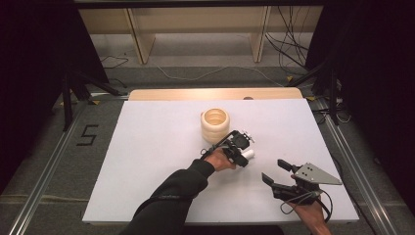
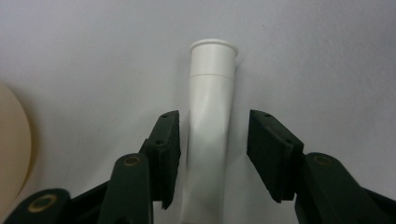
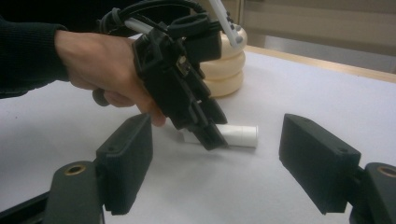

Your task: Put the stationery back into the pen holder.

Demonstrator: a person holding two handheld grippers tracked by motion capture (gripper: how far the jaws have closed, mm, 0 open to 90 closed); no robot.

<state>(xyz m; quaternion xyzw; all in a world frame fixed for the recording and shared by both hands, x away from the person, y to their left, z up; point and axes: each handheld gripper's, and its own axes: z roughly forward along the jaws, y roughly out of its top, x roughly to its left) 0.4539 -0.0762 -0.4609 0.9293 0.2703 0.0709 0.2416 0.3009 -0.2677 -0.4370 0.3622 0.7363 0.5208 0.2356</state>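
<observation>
My left gripper (image 1: 243, 152) straddles the white plastic tube (image 2: 208, 121), which lies flat on the white table sheet (image 1: 156, 161) just in front of the cream ribbed ring stack (image 1: 215, 125). Its pads sit either side of the tube, one nearly against it, the other a gap away, not pinching. My right gripper (image 3: 215, 163) hovers nearby, jaws spread wide and empty.

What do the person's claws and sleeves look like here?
Both claws are black. The left claw has flat rectangular pads, brass-coloured pivot pins and black cabling; the forearm wears a dark knit sleeve. The right claw carries a grey triangular plate with holes.
</observation>
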